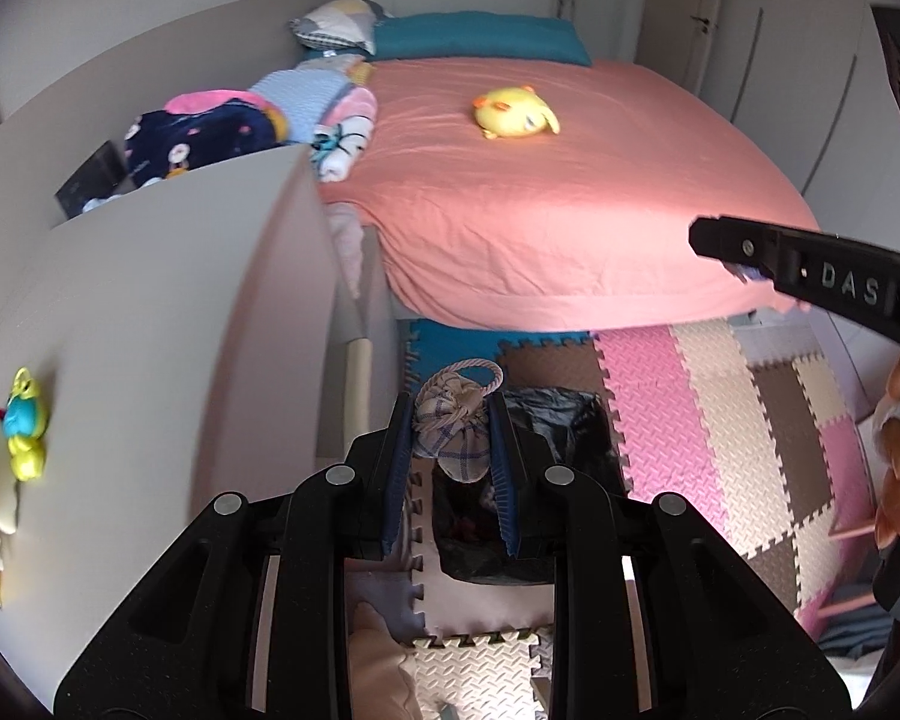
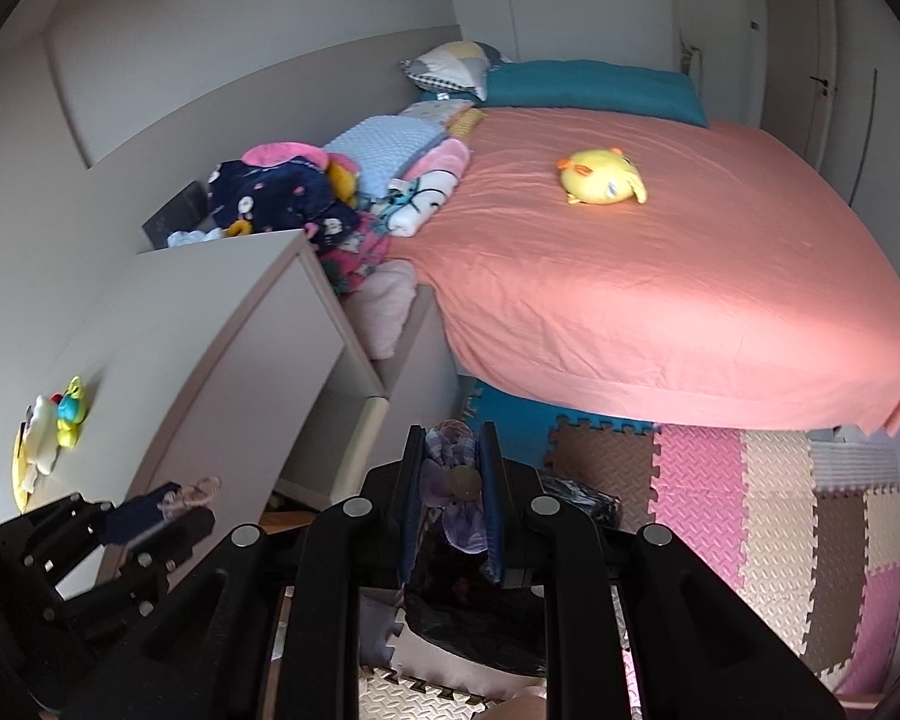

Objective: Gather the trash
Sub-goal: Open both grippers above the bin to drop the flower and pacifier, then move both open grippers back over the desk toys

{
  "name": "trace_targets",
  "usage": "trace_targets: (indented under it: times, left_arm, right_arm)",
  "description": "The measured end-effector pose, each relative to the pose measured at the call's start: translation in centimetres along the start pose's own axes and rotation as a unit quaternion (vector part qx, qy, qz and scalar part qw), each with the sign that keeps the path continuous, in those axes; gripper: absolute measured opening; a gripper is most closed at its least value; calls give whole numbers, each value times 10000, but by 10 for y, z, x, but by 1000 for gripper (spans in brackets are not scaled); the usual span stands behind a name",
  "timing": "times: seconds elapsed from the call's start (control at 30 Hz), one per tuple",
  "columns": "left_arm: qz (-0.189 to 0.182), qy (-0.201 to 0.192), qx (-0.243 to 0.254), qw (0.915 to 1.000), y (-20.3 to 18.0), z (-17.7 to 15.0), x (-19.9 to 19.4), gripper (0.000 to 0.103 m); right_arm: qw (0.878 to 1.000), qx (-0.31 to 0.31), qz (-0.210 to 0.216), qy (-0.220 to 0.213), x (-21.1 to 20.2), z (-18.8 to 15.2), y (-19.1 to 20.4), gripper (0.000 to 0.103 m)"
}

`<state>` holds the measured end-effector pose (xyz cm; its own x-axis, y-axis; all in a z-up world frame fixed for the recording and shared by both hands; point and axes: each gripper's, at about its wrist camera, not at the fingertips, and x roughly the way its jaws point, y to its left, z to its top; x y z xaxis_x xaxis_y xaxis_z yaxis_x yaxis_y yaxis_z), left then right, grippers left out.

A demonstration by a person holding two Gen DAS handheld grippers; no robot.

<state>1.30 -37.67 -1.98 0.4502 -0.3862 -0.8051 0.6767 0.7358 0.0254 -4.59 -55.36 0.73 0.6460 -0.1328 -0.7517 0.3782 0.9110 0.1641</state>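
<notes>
My left gripper (image 1: 450, 414) is shut on a checked cloth bundle (image 1: 456, 438) with a rope loop at its top. Right under and behind it stands a bin lined with a black bag (image 1: 561, 420). My right gripper (image 2: 453, 438) is shut on a crumpled lilac wad (image 2: 459, 516) with a round brownish disc on it, above the same black bag (image 2: 579, 504). In the left wrist view the right gripper (image 1: 729, 258) comes in from the right over the bed's edge, a scrap of lilac under its finger. The left gripper (image 2: 171, 504) shows at the lower left of the right wrist view, holding the bundle.
A bed with a pink sheet (image 1: 570, 210) fills the back, a yellow plush (image 1: 513, 114) lying on it. A beige cabinet (image 1: 168, 300) stands close on the left with blankets piled behind it. Coloured foam puzzle mats (image 1: 720, 420) cover the floor. A stuffed toy (image 1: 897, 456) sits at the right.
</notes>
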Motion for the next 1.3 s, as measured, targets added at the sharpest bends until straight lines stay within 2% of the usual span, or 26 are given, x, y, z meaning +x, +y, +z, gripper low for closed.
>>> trace_targets:
  times: [0.27, 0.3, 0.33, 0.37, 0.4, 0.43, 0.53, 0.67, 1.3]
  left_arm:
    - [-169, 150, 265, 9994, -25, 3, 14, 26]
    - [-199, 187, 296, 9992, -28, 4, 16, 28]
    - [-231, 237, 324, 9989, -30, 5, 19, 44]
    - [-232, 288, 345, 9987, -30, 7, 21, 58]
    - [-164, 309, 367, 9987, -32, 9, 24, 88]
    - [-53, 249, 415, 9988, -33, 10, 24, 97]
    - [46, 251, 643, 9976, -39, 8, 25, 97]
    - [22, 300, 633, 9975, -37, 6, 28, 97]
    - [37, 121, 220, 9997, -3, 0, 6, 97]
  right_arm:
    - [9998, 121, -157, 49, 7, 1, -17, 19]
    - [9996, 129, -237, 39, 7, 2, -20, 22]
    - [9991, 149, -387, 32, 8, 4, -22, 45]
    - [9984, 182, -543, -14, 9, 6, -25, 59]
    - [9975, 212, -666, -78, 7, 7, -28, 89]
    - [9962, 246, -818, -148, 7, 10, -33, 101]
    - [9934, 352, -1086, 122, 13, 14, -48, 101]
    - [9930, 368, -1124, 59, 14, 14, -57, 101]
    - [9954, 157, -945, -8, 7, 12, -21, 101]
